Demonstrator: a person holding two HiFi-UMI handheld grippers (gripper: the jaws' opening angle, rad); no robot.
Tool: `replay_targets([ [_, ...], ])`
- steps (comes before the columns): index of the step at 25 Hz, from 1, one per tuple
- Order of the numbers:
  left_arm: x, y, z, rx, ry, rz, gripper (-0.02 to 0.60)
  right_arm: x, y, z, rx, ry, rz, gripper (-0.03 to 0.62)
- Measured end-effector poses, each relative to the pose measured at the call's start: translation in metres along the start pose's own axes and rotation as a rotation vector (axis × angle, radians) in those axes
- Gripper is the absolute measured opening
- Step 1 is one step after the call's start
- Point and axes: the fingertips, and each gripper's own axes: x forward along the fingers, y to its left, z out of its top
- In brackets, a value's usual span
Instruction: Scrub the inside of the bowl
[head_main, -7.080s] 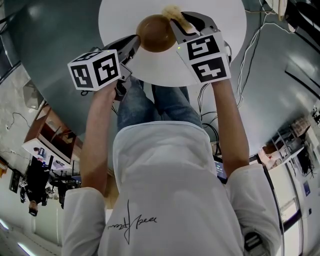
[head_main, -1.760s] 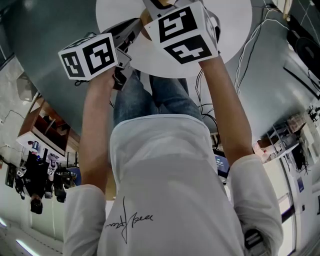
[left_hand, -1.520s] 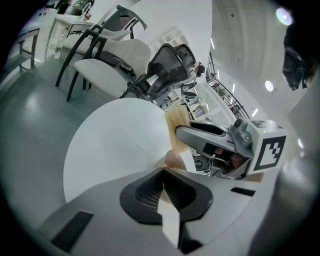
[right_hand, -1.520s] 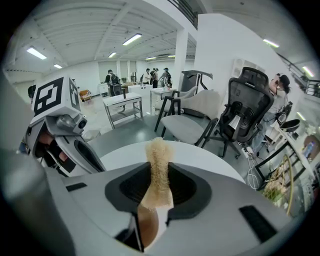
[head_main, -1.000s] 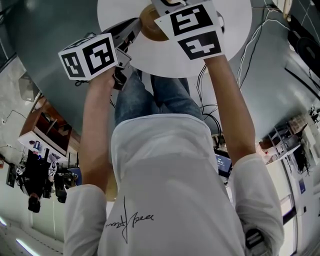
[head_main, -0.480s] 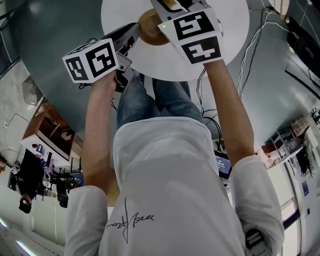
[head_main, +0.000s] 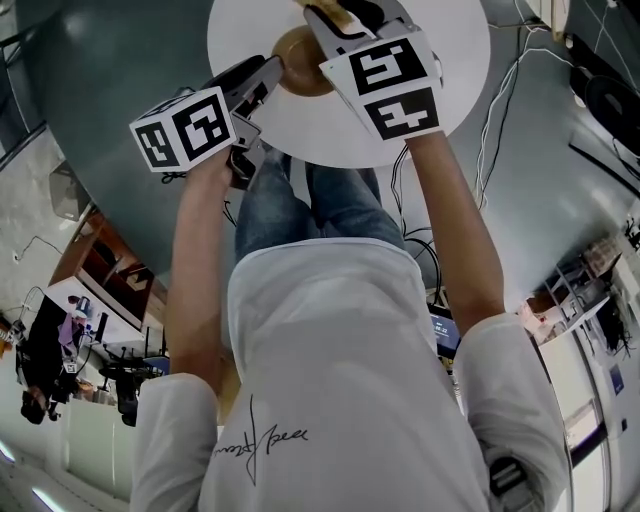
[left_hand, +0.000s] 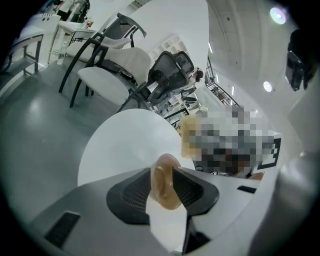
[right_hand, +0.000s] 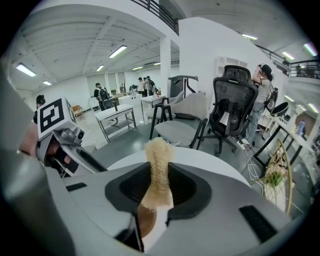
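A small brown wooden bowl stands on the round white table. My left gripper is at the bowl's near left side. In the left gripper view the bowl sits between its jaws, which have just been opening and now stand open around it. My right gripper hangs over the bowl's far right side, shut on a pale fibrous scrubber. The scrubber's lower end hangs just above the bowl. Most of the bowl's inside is hidden.
White chairs and a black office chair stand beyond the table on a grey floor. Cables trail on the floor at the right. The person's legs are below the table's near edge.
The right gripper's marker cube, which covered the bowl 1.8 s ago, has shifted right and uncovered it. The left hand has stayed at the bowl's left side.
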Motion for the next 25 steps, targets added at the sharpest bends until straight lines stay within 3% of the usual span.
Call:
replay_targets([
  [12,-0.01,-0.02,0.014,0.083,-0.036,-0.003,0.124,-0.028,-0.004,-0.002,0.008,-0.026,-0.029,0.117],
  [25,-0.061,-0.068,0.022,0.176,-0.084,-0.037,0.103,-0.072,0.043,0.017,0.04,-0.089,-0.034,0.117],
])
